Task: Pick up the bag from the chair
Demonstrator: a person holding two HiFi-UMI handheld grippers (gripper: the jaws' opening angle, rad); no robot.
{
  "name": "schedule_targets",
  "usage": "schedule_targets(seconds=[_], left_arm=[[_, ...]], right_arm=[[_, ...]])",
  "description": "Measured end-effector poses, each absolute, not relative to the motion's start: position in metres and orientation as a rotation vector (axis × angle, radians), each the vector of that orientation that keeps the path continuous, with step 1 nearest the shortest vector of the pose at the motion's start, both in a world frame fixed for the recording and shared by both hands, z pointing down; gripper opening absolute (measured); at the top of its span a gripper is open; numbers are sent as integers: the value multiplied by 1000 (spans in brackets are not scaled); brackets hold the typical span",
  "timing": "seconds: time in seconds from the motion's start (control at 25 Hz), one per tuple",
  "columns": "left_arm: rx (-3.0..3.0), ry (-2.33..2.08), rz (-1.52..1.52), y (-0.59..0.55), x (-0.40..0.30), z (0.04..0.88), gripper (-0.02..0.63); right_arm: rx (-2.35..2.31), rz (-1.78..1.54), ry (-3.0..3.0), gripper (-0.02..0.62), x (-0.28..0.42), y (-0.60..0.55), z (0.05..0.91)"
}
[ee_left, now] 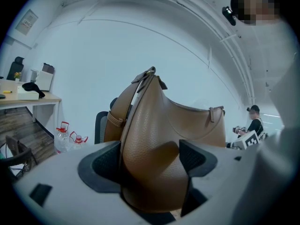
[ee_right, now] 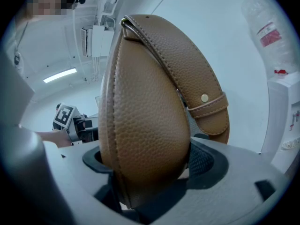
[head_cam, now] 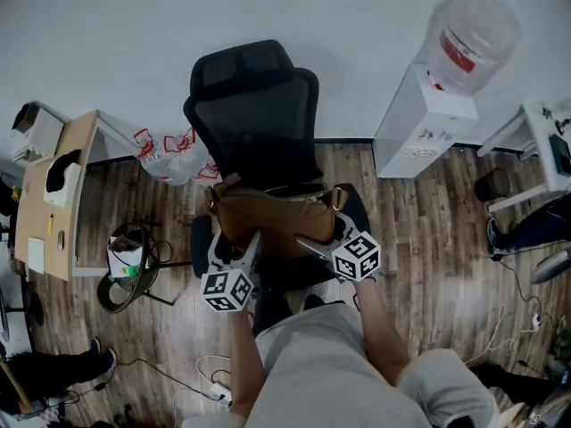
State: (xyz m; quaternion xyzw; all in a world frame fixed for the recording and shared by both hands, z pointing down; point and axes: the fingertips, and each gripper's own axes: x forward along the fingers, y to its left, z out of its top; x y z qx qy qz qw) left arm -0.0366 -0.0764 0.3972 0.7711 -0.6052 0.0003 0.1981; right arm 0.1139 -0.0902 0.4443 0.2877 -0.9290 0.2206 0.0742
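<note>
A black office chair (head_cam: 254, 105) stands beyond both sets of jaws. A brown leather bag (head_cam: 272, 221) sits on its seat. The left gripper (ee_left: 149, 162) clamps one end between its jaws and the right gripper (ee_right: 147, 161) clamps the other. Lift best with both hands rising evenly, bag level.

bag (ee_right: 145, 125): you see tan pebbled leather, matt, with stitched seams and a shiny metal stud on the strap.
pads (ee_right: 202, 158): yours look dark, matt and finely textured.
chair (head_cam: 254, 114): black, matt back.
floor (head_cam: 428, 239): wood-grain planks with a dull sheen.
desk (head_cam: 67, 239): pale, smooth wood top.
water bottle (head_cam: 473, 34): clear glossy plastic.
</note>
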Motion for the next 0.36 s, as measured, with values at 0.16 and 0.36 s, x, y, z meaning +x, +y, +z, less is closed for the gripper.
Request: schedule_targets(seconds=[0.16,0.36], left_arm=[[2157,-1696,-1,-76,-37,398,365],[2155,-1698,-7,-79,-37,397,364]], right_arm=[[861,657,-2789,437,114,-90,445],[858,651,-2792,437,113,-93,443]])
